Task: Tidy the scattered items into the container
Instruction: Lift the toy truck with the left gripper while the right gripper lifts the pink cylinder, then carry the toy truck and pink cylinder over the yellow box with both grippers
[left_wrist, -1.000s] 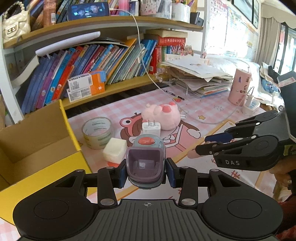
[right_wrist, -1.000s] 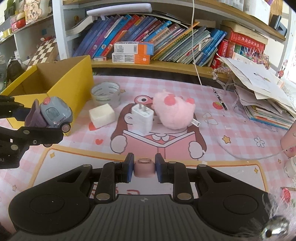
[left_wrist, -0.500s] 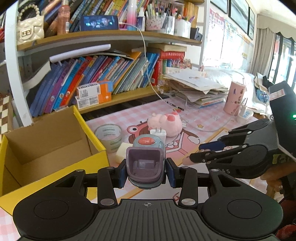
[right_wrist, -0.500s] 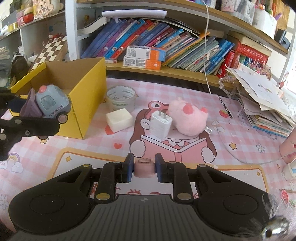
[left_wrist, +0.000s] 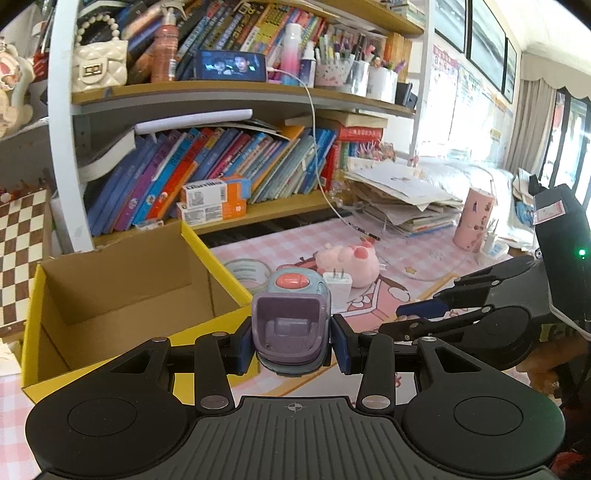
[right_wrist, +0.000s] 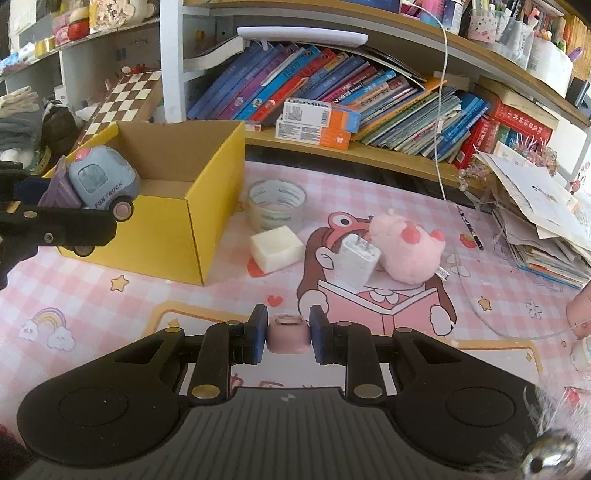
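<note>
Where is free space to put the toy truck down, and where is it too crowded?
The yellow box floor looks bare. The mat between box and white foam block is narrow. Tape roll, charger and pink plush crowd the middle. The left tongs grip the toy truck.

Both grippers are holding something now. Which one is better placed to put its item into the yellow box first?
Left. The left gripper holds the toy truck right at the yellow box, by its front rim. The right gripper, shut on a small pink jar, is farther away, above the mat.

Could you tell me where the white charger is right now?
In the right wrist view, the charger leans against the pink plush toy, right of the white block.
</note>
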